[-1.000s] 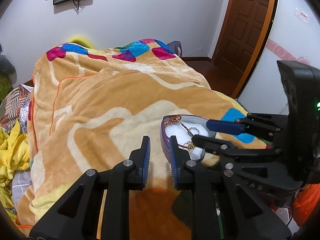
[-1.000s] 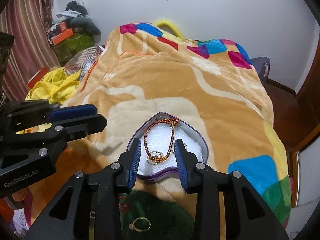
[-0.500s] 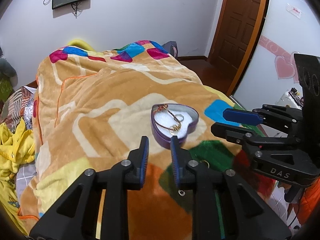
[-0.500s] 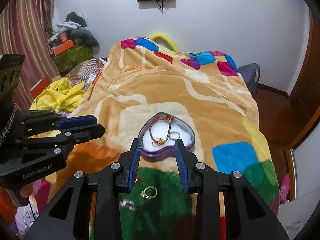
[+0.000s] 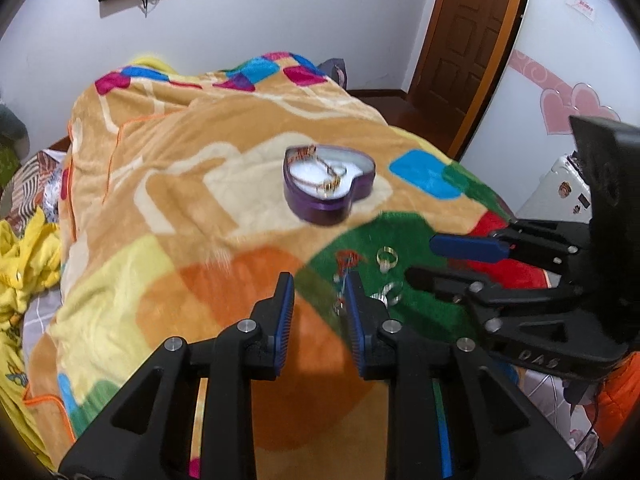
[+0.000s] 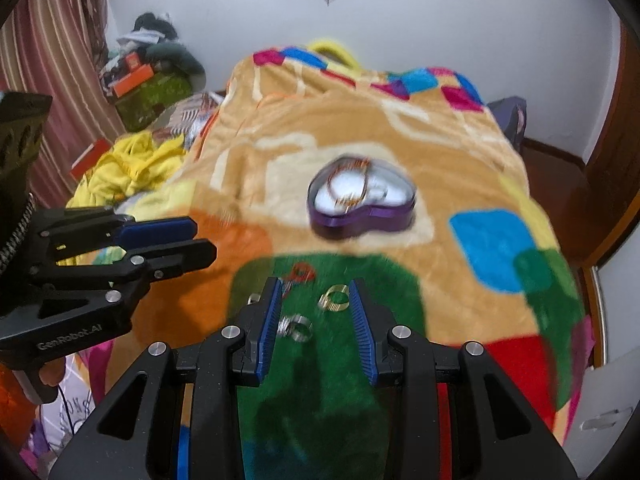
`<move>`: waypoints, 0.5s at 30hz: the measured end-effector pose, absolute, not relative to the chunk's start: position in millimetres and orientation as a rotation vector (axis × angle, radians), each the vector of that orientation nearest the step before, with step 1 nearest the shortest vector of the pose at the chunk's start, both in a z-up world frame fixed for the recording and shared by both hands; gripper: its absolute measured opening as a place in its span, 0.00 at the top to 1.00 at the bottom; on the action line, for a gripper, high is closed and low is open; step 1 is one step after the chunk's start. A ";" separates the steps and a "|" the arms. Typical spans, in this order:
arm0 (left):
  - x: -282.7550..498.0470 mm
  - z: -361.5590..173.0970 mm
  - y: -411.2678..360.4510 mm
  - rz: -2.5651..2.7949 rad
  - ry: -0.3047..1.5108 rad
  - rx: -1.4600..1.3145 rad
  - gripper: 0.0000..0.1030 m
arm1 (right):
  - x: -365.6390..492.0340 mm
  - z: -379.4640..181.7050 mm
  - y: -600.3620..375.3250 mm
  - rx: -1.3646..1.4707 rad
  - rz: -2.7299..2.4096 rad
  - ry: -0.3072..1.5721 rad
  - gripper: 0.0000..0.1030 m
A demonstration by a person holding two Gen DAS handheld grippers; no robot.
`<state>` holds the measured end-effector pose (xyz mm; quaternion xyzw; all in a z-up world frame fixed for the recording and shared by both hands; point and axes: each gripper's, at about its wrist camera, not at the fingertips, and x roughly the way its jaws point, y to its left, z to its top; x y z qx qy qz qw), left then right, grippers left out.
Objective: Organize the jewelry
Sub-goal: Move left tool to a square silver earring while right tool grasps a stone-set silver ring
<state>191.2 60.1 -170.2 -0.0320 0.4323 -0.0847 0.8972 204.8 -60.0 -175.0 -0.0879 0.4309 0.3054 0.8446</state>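
Observation:
A purple heart-shaped tin (image 5: pixel 329 184) lies on the blanket with a beaded bracelet and a ring on its white padding; it also shows in the right wrist view (image 6: pixel 362 202). On the green patch nearer me lie a gold ring (image 6: pixel 336 298), a silver ring (image 6: pixel 295 327) and a red string piece (image 6: pixel 301 273). The gold ring (image 5: pixel 387 258) and silver ring (image 5: pixel 388 294) also show in the left wrist view. My right gripper (image 6: pixel 314 312) is open above the rings. My left gripper (image 5: pixel 319 312) is open and empty, to the left of them.
A patterned orange blanket (image 5: pixel 192 184) covers the bed. Yellow clothes (image 6: pixel 128 164) and boxes lie to the left. A brown door (image 5: pixel 476 28) and a white wall with pink hearts stand to the right.
Both grippers have pulled back from the tin toward the near edge of the bed. The loose rings on the green patch now lie between the right gripper's fingers.

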 end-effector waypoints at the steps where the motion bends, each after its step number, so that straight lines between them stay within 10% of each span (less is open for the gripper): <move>1: 189.6 -173.0 61.3 -0.177 0.903 -0.073 0.76 | 203.1 -179.2 -59.1 -0.189 0.647 0.921 0.69; 15: 187.1 -191.8 67.9 -0.193 0.948 -0.135 0.76 | 190.7 -219.8 -41.9 -0.255 0.664 0.970 0.69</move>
